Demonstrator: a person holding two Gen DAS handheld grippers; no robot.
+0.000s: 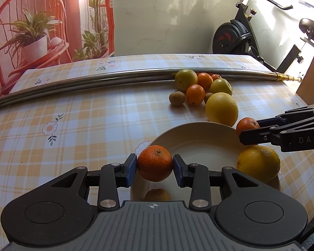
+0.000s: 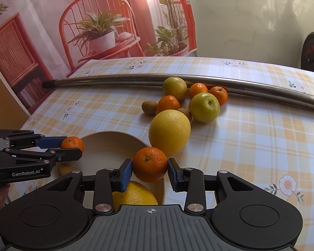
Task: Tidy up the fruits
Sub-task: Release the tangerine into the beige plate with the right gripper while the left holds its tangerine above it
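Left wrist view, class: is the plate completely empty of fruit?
No. A large yellow citrus fruit sits on the right rim of the plate.

- The left gripper [image 1: 155,164] points forward and down, its blue pads [image 1: 131,167] pressed on either side of an orange [image 1: 155,163] held between the jaws.
- The right gripper [image 2: 150,164] is tilted the same way, its jaws clamped on a second orange [image 2: 150,164] that sits squarely between the fingertips.
- The two grippers are near each other, side by side.
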